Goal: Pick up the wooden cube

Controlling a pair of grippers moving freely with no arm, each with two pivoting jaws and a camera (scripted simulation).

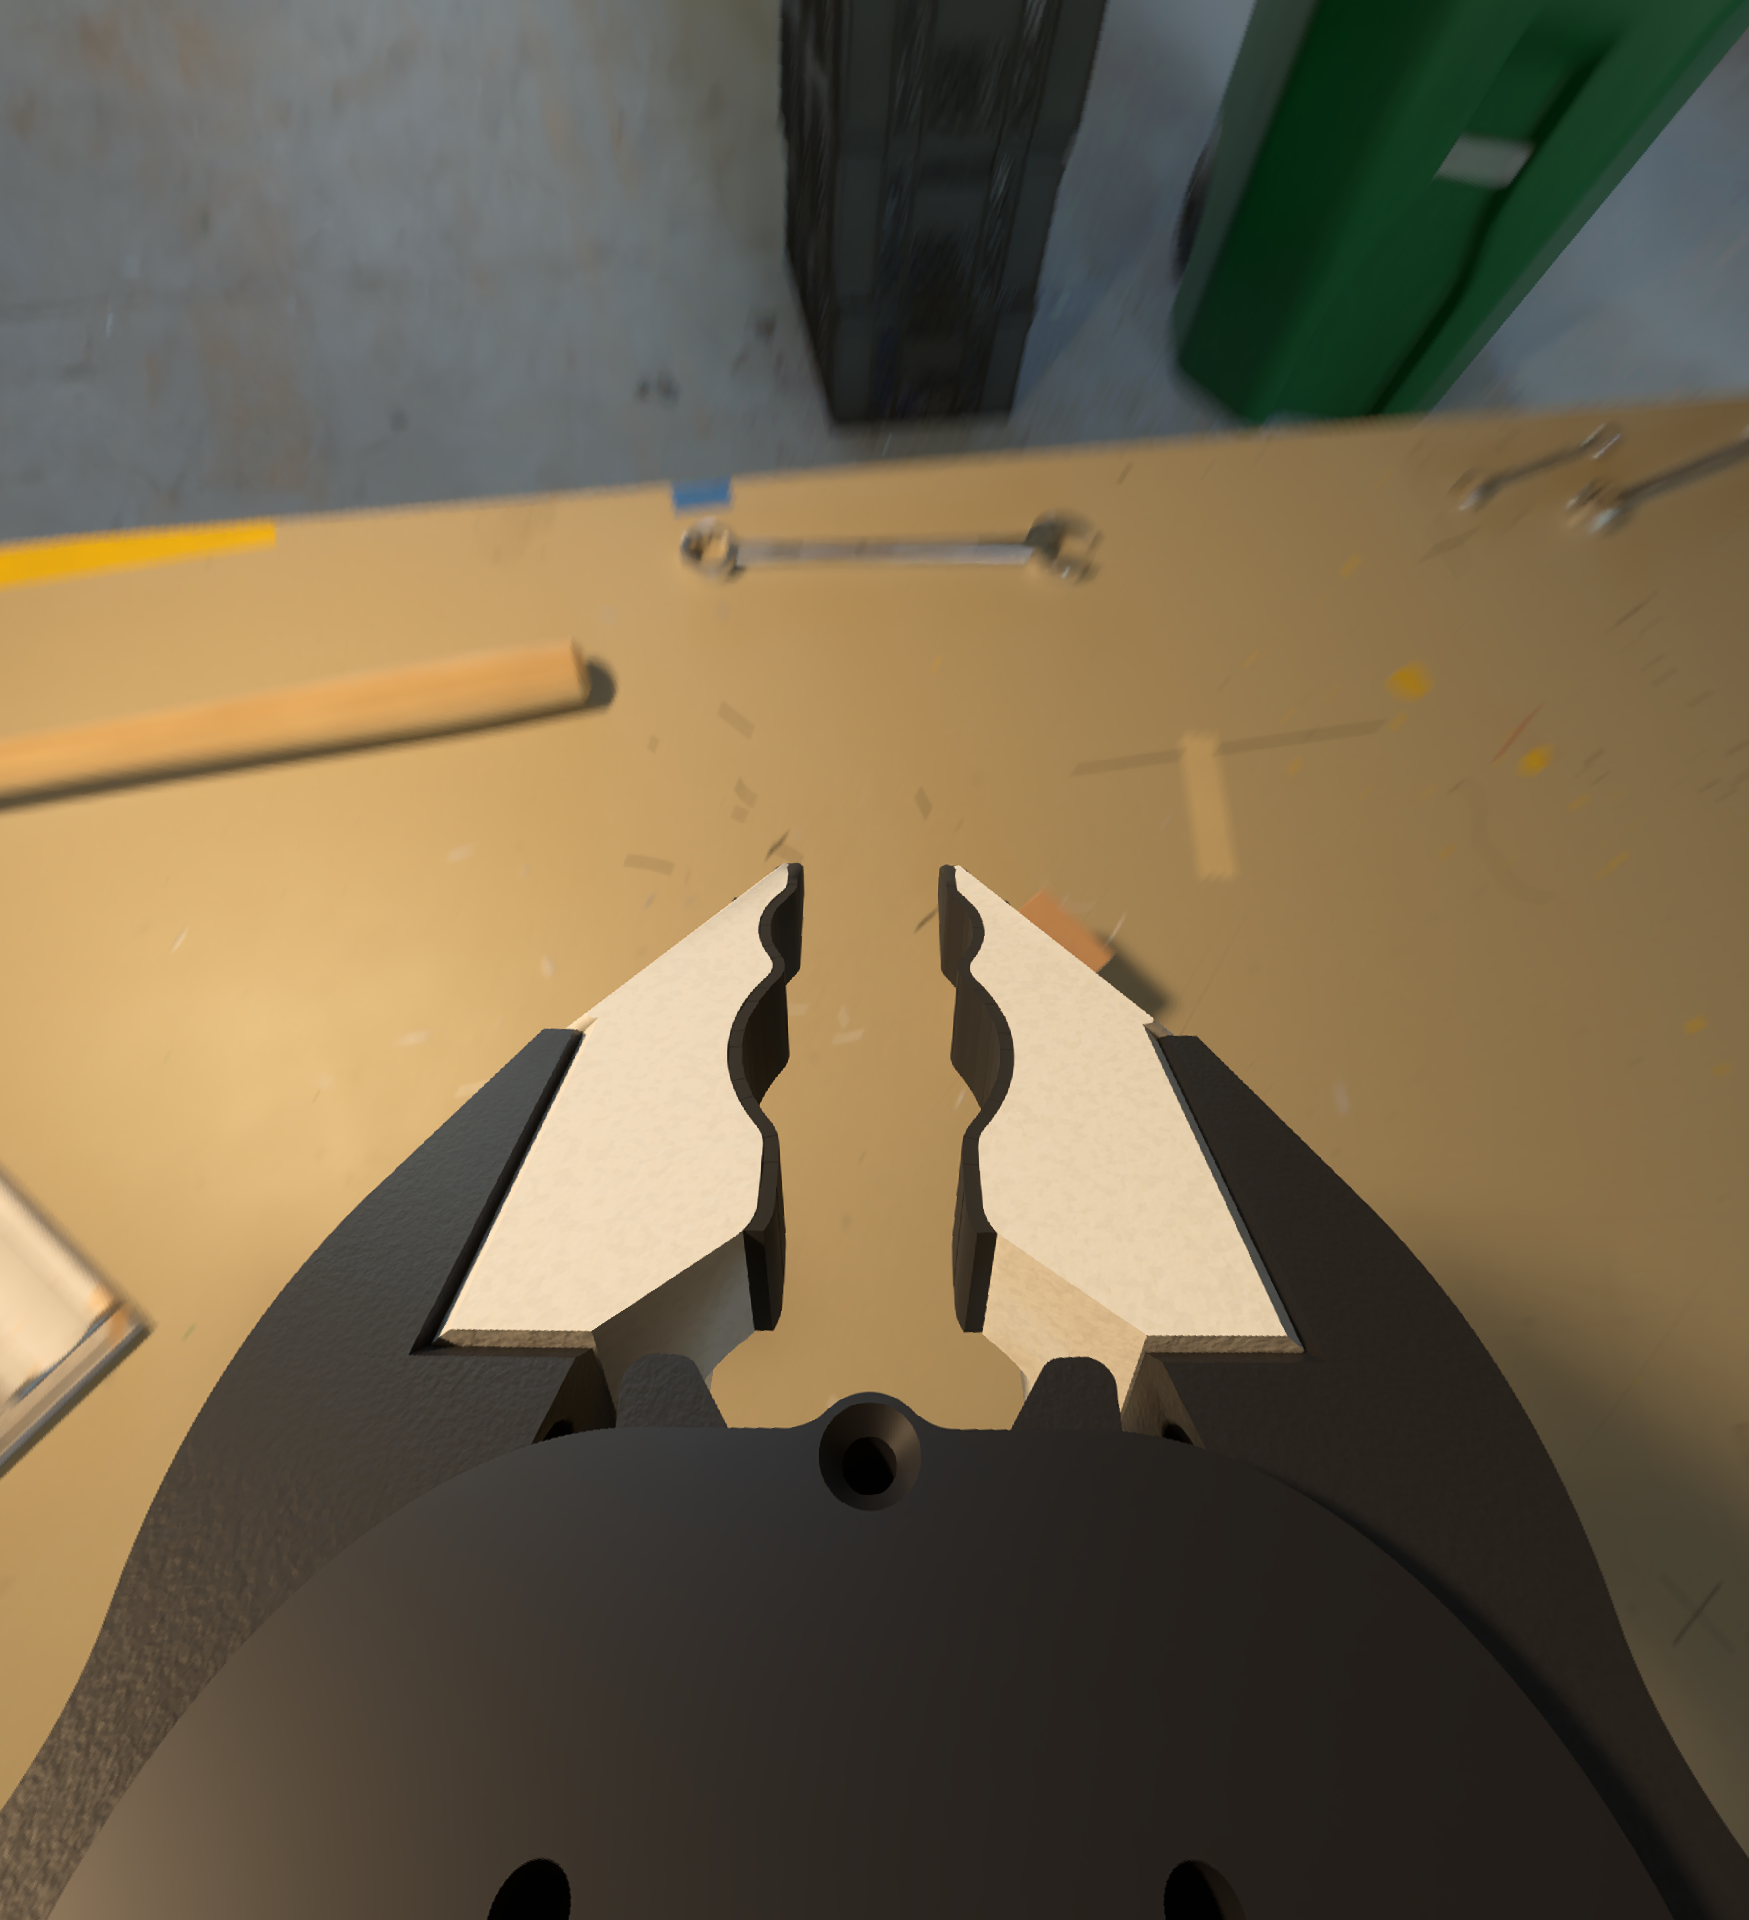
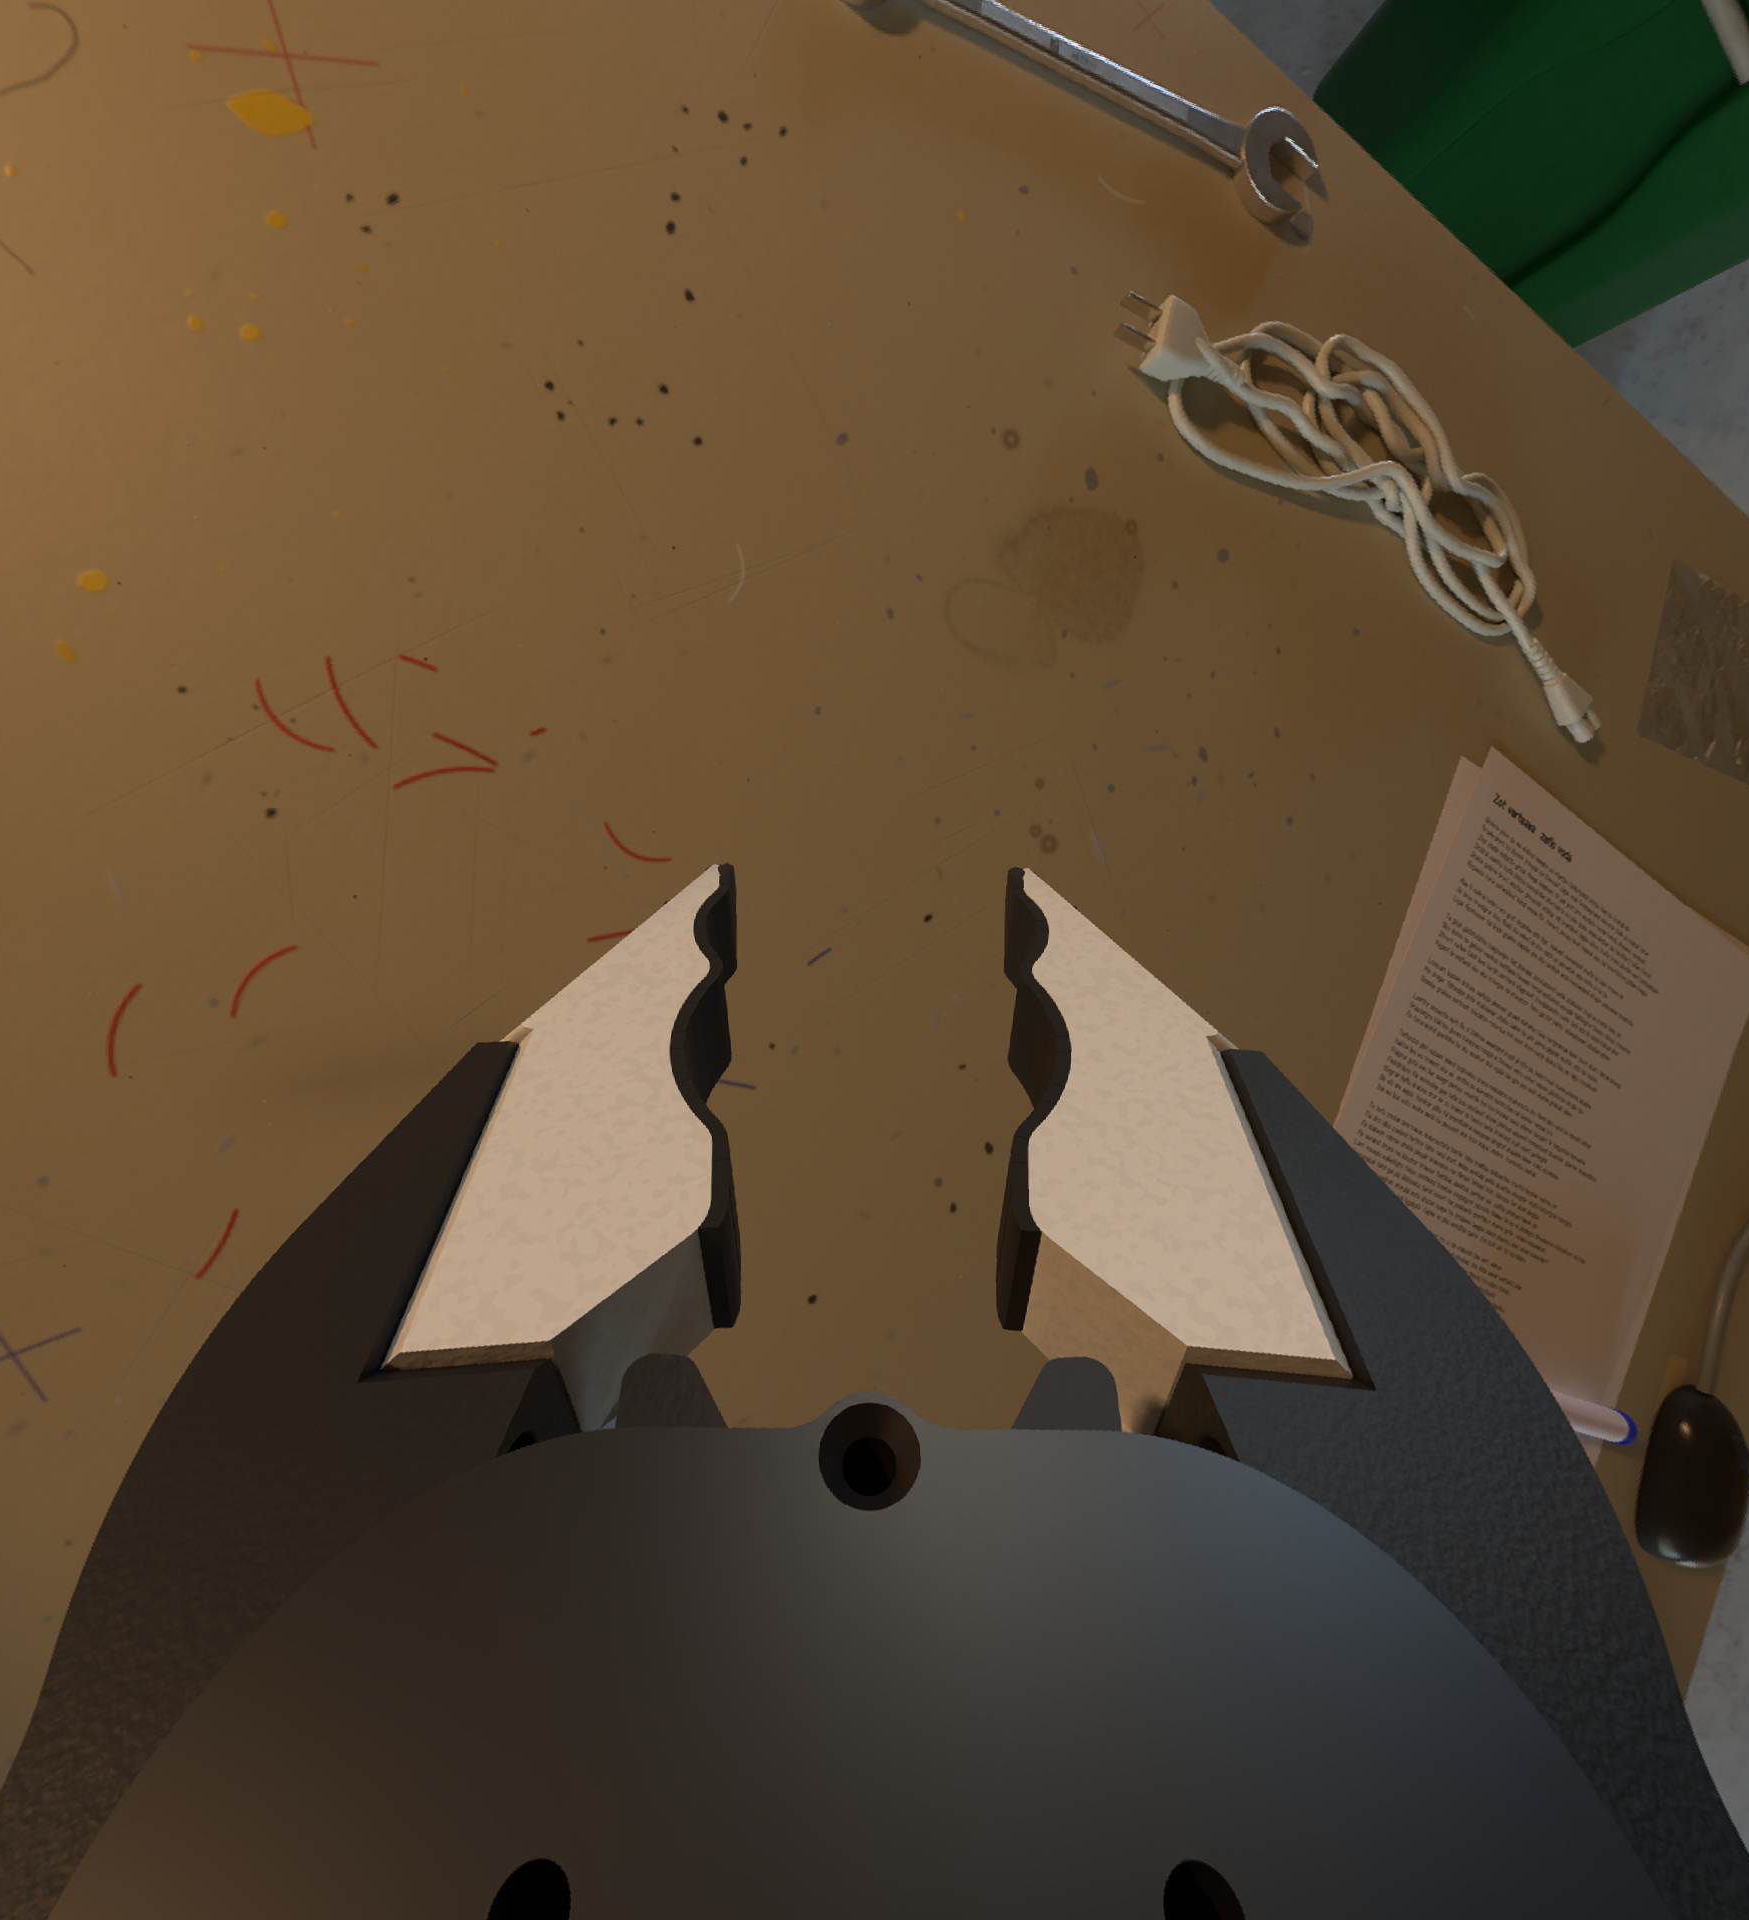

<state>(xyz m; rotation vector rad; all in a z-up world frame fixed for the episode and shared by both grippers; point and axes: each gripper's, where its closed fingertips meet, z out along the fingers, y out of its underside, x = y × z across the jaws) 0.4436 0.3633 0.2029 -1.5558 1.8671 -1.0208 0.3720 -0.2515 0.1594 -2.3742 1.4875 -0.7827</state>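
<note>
- The left tool (image 1: 870,873) hangs over the tabletop (image 1: 330,987) with a narrow gap between its fingers, and nothing is held in that gap.
- The cube (image 1: 1072,930) lies on the tabletop just right of the tool's right fingertip, which hides most of it; only an orange-brown corner shows, blurred.
- The right tool (image 2: 867,873) is spread wider, also empty, above a bare stretch of tabletop.
- The tabletop is tan board, scuffed, with yellow paint spots, dark specks, red arcs and crosses.
- Only the left view shows a wooden handle (image 1: 257,722) lying at the left, a wrench (image 1: 891,549) near the far edge, yellow tape (image 1: 132,551) and blue tape (image 1: 701,492) on that edge, and a pale frame-like piece (image 1: 8,1340) at the lower left.
- Beyond the far edge it shows grey floor (image 1: 330,260), a black cabinet (image 1: 922,208) and a green cabinet (image 1: 1421,208).
- Only the right view shows a coiled white cord (image 2: 1369,457) with a plug, printed sheets (image 2: 1545,1049), a grey square patch (image 2: 1727,681), a pen (image 2: 1597,1421) and a black mouse (image 2: 1691,1475) at the right edge.
- Two more wrenches (image 1: 1618,473) lie far right in the left view; the right view has one wrench (image 2: 1161,94) at the top.
</note>
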